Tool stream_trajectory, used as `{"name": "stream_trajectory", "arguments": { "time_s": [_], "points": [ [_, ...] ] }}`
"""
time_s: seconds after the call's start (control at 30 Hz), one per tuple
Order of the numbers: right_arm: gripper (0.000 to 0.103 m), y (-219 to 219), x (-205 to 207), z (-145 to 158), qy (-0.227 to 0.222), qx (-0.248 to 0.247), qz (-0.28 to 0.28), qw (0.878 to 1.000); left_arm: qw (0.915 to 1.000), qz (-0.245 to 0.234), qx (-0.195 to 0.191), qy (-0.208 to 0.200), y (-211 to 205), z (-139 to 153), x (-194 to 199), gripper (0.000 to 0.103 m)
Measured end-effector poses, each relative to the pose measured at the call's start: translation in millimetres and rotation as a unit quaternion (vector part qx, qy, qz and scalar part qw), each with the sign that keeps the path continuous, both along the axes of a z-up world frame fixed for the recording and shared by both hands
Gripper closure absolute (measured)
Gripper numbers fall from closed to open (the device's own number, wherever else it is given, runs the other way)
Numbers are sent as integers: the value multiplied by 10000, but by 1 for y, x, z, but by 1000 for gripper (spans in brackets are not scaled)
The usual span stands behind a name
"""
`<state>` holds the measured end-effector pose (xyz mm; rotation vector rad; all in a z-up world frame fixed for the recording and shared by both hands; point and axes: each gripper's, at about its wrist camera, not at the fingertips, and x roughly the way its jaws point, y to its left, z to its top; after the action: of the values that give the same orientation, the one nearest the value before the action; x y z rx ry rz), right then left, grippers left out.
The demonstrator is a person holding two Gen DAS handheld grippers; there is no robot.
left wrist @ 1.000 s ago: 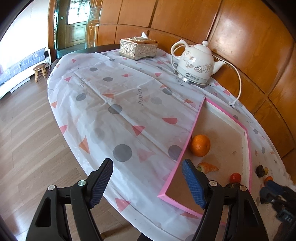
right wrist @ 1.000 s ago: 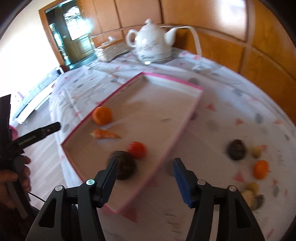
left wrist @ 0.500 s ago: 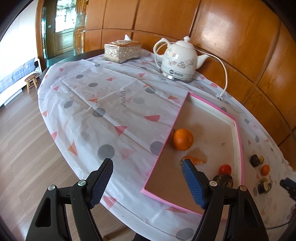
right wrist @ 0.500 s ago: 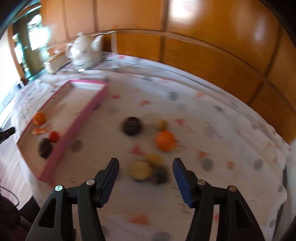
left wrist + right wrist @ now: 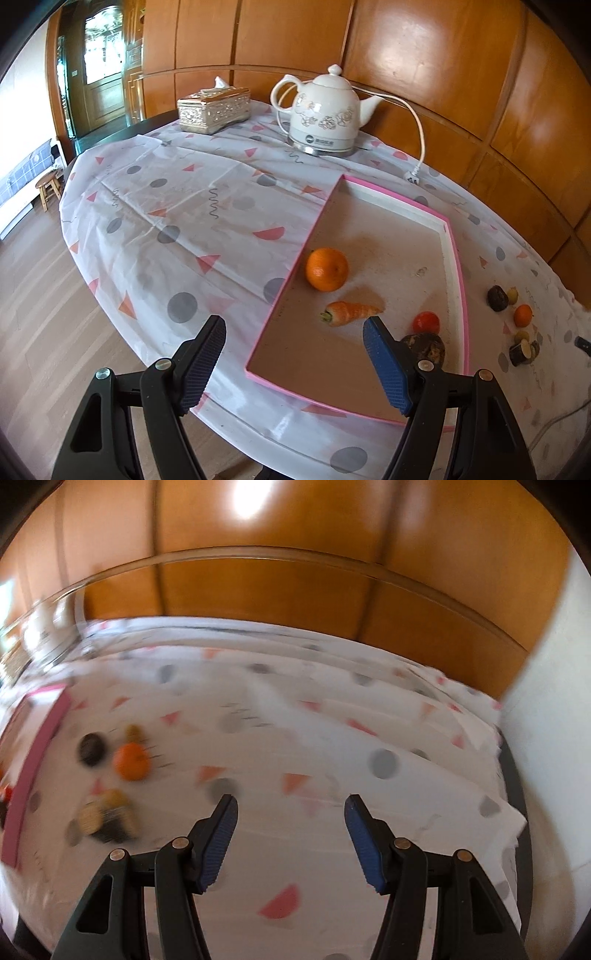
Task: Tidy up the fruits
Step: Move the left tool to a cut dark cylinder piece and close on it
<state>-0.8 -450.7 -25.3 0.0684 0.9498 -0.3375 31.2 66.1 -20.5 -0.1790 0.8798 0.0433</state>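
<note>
Left claw (image 5: 293,360) apart, empty, over pink tray (image 5: 463,295) near table edge; orange (image 5: 327,269), carrot (image 5: 349,313) just ahead inside tray. Right claw (image 5: 290,834) apart, empty, above bare tablecloth (image 5: 332,738); blurred loose fruits (image 5: 131,762) off left, beside tray.

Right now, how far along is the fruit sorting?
Partly done: the tray holds an orange, carrot, red fruit and a dark piece. Both grippers are open and empty. Several loose pieces remain on the tablecloth.
</note>
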Motion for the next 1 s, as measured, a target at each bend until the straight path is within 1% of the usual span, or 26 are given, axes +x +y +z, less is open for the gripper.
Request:
{"name": "stream_trajectory", "arguments": {
  "time_s": [0.07, 0.17, 0.3, 0.43, 0.5, 0.6, 0.67, 0.77, 0.83, 0.9, 1.0],
  "points": [
    [42, -20, -3, -8, 124, 71, -433, 9990, 10000, -64, 22, -7, -5, 1, 1, 26],
    [42, -43, -6, -20, 411, 275, -958, 9942, 9997, -218, 49, -50, -15, 5, 3, 26],
    [42, -59, -12, -21, 423, 492, -1286, 9896, 9992, -395, 9, -1, -28, 6, 9, 26],
    [42, -69, -15, -21, 473, 450, -1547, 9858, 9983, -582, 35, 58, -42, 6, 13, 26],
    [42, -80, -21, -21, 446, 465, -1826, 9811, 9979, -642, -10, 103, -47, 5, 15, 26],
    [42, -94, -31, -20, 387, 642, -2215, 9723, 9958, -900, -28, 143, -61, 5, 16, 26],
    [42, -101, -33, -22, 404, 722, -2331, 9689, 9930, -1164, -59, 211, -75, 3, 18, 26],
    [42, -98, -32, -21, 374, 752, -2267, 9703, 9857, -1671, -22, 229, -101, 3, 18, 26],
    [42, -96, -30, -22, 355, 745, -2212, 9717, 9766, -2136, -3, 260, -124, 3, 17, 26],
    [42, -95, -29, -22, 328, 794, -2189, 9720, 9647, -2610, -71, 341, -147, 0, 18, 26],
    [42, -95, -29, -22, 326, 837, -2177, 9719, 9429, -3291, -127, 493, -185, -8, 18, 26]
  ]
}}
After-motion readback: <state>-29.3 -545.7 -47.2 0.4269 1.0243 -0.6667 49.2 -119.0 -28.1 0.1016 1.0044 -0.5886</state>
